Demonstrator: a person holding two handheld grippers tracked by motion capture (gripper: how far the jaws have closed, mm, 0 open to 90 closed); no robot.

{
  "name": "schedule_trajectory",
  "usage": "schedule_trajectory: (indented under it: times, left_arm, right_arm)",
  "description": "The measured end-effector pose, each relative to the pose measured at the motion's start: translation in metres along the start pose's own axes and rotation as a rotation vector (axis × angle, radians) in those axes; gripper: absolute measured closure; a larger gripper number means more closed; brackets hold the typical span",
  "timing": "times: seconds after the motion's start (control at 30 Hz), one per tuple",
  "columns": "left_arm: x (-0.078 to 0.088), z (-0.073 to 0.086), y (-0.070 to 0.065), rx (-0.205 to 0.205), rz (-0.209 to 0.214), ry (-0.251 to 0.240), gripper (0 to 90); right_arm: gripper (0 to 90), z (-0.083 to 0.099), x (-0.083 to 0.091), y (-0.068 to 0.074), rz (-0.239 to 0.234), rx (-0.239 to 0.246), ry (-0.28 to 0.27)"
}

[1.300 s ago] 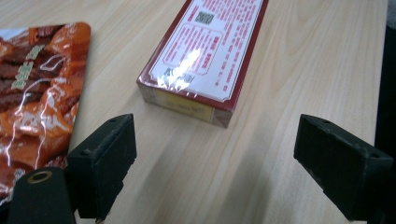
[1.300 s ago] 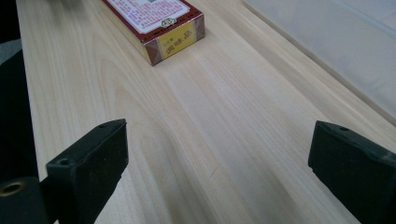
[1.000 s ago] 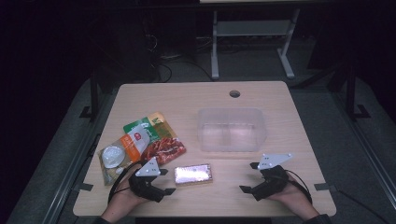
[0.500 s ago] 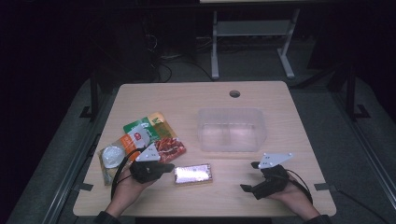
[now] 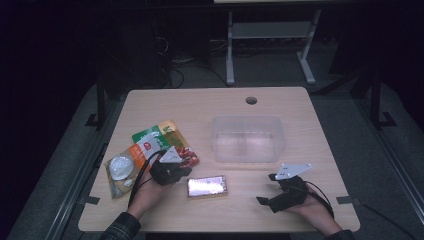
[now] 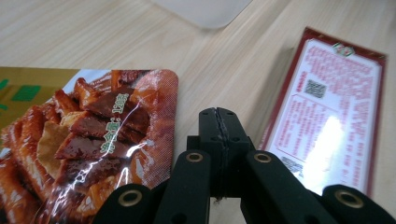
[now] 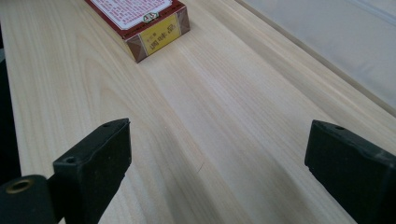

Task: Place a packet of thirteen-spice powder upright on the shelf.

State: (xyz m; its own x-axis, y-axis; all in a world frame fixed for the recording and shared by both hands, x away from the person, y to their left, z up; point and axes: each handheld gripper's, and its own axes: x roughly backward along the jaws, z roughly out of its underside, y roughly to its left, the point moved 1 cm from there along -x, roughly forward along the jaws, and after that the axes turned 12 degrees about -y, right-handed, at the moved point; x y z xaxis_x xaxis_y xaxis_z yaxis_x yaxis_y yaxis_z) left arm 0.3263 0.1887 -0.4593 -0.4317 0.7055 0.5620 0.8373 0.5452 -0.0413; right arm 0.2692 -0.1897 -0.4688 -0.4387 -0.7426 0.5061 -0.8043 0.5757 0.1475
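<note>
1. A light wooden table is seen from above, in the middle of the high view, with dark floor around it.
2. The left gripper is held at the lower left of the high view, just left of a red flat box with a shiny top.
3. In the left gripper view, the left gripper is shown with its two black jaws pressed together at the lower centre, and nothing is caught between them.
4. The closed jaw tips are placed over bare wood, in the gap between a snack packet at the left of that frame and the red box at the right.
5. The same snack packet is seen in the high view beside other packets at the left of the table.
6. A clear plastic tub is set at the centre of the high view, behind the box.
7. The right gripper is held at the lower right of the high view, well apart from the box.
8. In the right gripper view, the right gripper is shown with jaws spread wide over bare wood, with nothing held; an end of the red box is seen at the top.
</note>
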Motion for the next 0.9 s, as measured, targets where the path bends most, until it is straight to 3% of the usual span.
schedule_trajectory:
  times: [0.3,0.47,0.5,0.57,0.77,0.9]
  left_arm:
    - [-0.004,0.004,-0.008,-0.020,0.030,0.048,89.6]
    - [-0.003,0.007,-0.013,0.005,0.070,0.039,89.6]
    - [-0.003,0.007,-0.015,0.028,0.076,0.035,89.6]
    - [-0.002,0.007,-0.017,0.015,0.093,0.049,89.6]
    - [0.000,0.008,-0.029,0.055,0.142,0.050,89.6]
    - [0.005,0.006,-0.030,0.055,0.115,0.047,88.9]
  right_arm:
    - [6.7,-0.001,-0.001,0.000,0.011,0.001,-0.006]
    - [6.7,-0.001,-0.001,0.000,0.012,0.007,-0.003]
    - [6.7,-0.001,-0.001,0.000,0.012,0.007,-0.004]
    - [6.8,-0.001,-0.001,0.000,0.011,0.003,-0.002]
    - [6.8,-0.001,-0.002,0.001,0.013,0.007,0.002]
    - [6.8,-0.001,-0.002,0.000,0.014,0.008,0.005]
